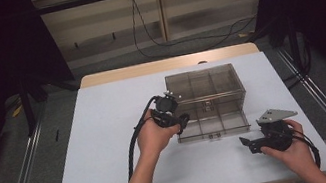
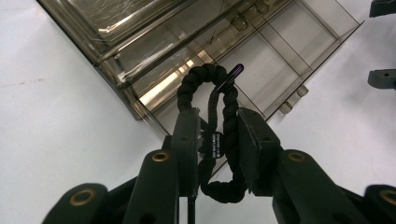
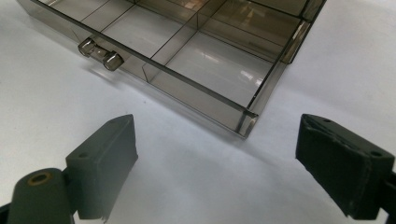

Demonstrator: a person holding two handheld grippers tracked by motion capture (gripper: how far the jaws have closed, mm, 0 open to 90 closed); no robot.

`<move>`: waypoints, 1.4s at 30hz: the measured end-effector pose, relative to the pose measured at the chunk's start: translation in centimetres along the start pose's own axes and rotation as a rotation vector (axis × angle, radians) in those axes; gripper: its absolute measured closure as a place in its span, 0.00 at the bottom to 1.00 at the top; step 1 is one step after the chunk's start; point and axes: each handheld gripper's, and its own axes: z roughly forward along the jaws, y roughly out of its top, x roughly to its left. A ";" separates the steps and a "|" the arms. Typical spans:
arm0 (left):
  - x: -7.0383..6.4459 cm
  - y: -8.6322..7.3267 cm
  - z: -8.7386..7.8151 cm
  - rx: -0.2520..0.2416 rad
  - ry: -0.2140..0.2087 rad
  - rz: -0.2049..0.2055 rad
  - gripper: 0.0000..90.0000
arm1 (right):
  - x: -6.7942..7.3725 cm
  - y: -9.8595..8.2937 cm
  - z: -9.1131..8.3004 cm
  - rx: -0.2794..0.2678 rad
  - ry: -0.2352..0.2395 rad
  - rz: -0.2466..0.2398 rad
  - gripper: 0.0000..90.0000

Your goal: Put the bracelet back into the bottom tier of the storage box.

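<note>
Holding that black braided hair tie (image 2: 212, 135) pinched tight in the left gripper (image 2: 215, 140) above the pulled-out smoky organizer drawer (image 2: 299, 56), it'll probably snag the divider, while the right gripper (image 3: 215, 158) sits wide open, empty, beside the drawer's front corner.

The left gripper (image 1: 170, 112) sits at the centre of the high view, its jaws pressed close together, the forearm rising from the bottom edge. At lower right, the right gripper (image 1: 247, 143) points left, jaws spread wide.
</note>
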 end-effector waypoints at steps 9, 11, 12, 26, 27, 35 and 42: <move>-0.2 0.4 0.4 0.005 0.001 0.003 0.77 | 0.0 0.0 -0.1 0.004 0.001 0.008 0.14; -0.3 0.4 0.5 0.004 0.006 -0.001 0.77 | 0.0 0.0 -0.1 0.002 0.002 0.007 0.14; -0.3 0.4 0.6 0.003 0.005 0.000 0.77 | 0.0 0.0 -0.1 0.002 0.001 0.007 0.14; -0.4 1.0 1.0 0.019 0.015 0.004 0.77 | -0.1 0.0 -0.1 0.000 0.001 0.008 0.14; -0.4 1.0 1.1 0.015 0.016 0.000 0.78 | -0.1 0.0 -0.1 -0.002 0.000 0.006 0.14; -0.5 1.2 1.4 0.017 0.020 0.007 0.77 | -0.1 0.1 -0.1 -0.006 -0.004 0.002 0.14; -0.6 1.4 2.0 0.034 0.023 0.019 0.77 | -0.1 0.1 -0.2 -0.004 -0.005 0.007 0.14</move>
